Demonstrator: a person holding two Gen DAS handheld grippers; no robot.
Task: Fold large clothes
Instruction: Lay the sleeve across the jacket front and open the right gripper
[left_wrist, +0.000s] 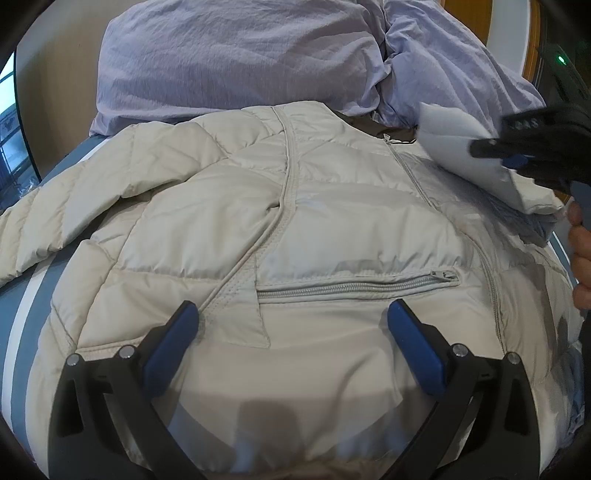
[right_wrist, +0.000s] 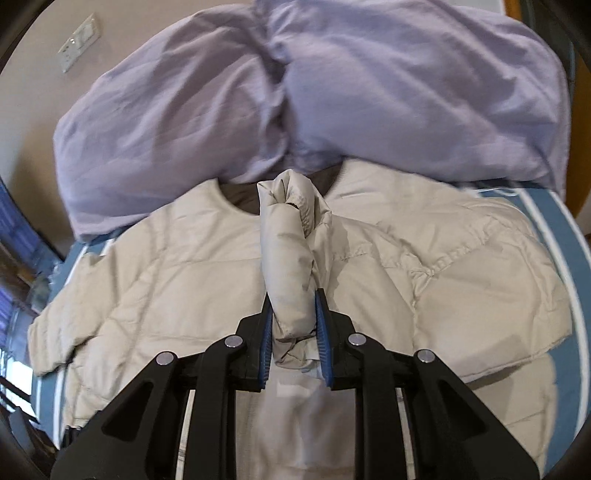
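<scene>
The right gripper (right_wrist: 293, 317) is clamped on a sleeve cuff (right_wrist: 291, 258) of the puffy jacket (right_wrist: 184, 258); the left gripper (left_wrist: 291, 325) stands apart above it. The jacket looks light, soft and slippery, so seams or cuffs give the best hold.

Open left gripper (left_wrist: 291, 314) over jacket (left_wrist: 229, 206)

My jacket (left_wrist: 258, 229) lies spread on the blue, white-striped bed (left_wrist: 40, 295); behind the jacket sits a lilac heap (right_wrist: 258, 103), perhaps a duvet.
</scene>
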